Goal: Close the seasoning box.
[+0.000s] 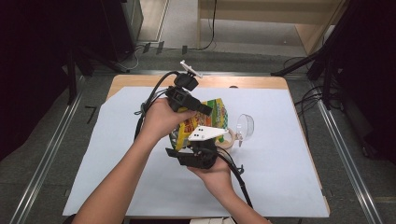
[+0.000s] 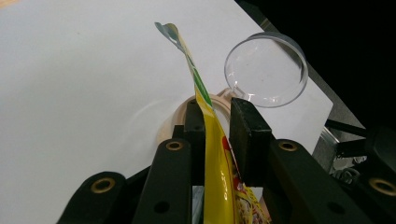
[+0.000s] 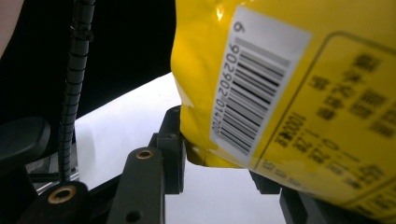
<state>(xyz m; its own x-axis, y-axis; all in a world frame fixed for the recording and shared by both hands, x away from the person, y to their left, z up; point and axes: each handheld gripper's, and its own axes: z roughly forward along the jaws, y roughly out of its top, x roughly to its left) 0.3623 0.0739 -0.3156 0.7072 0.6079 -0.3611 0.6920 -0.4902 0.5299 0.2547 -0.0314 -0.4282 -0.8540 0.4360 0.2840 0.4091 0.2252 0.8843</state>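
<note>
Yellow snack bag (image 1: 205,122) held up above the white sheet (image 1: 116,154) covering the table, caught between both grippers near the middle. Left gripper (image 1: 205,110) clamped on the flat upper edge of the bag: in the left gripper view, the thin yellow film (image 2: 211,140) pinched between the two black pads, sealed corner sticking up past them. Right gripper (image 1: 196,156) gripping the lower end from below; in the right gripper view, jaws standing either side of the bottom corner by the barcode label (image 3: 254,84), left pad touching it, far pad mostly hidden behind the bag. Just beyond, on the sheet: a beige round dish (image 1: 229,138) and a clear plastic scoop-like cup (image 1: 244,126) lying beside it, touching or nearly so. Bag top looking still sealed, no tear visible, nothing seen in dish or cup. Judged stage: bag picked up and secured at both ends; opening and likely pouring into the dish still left to do.
</note>
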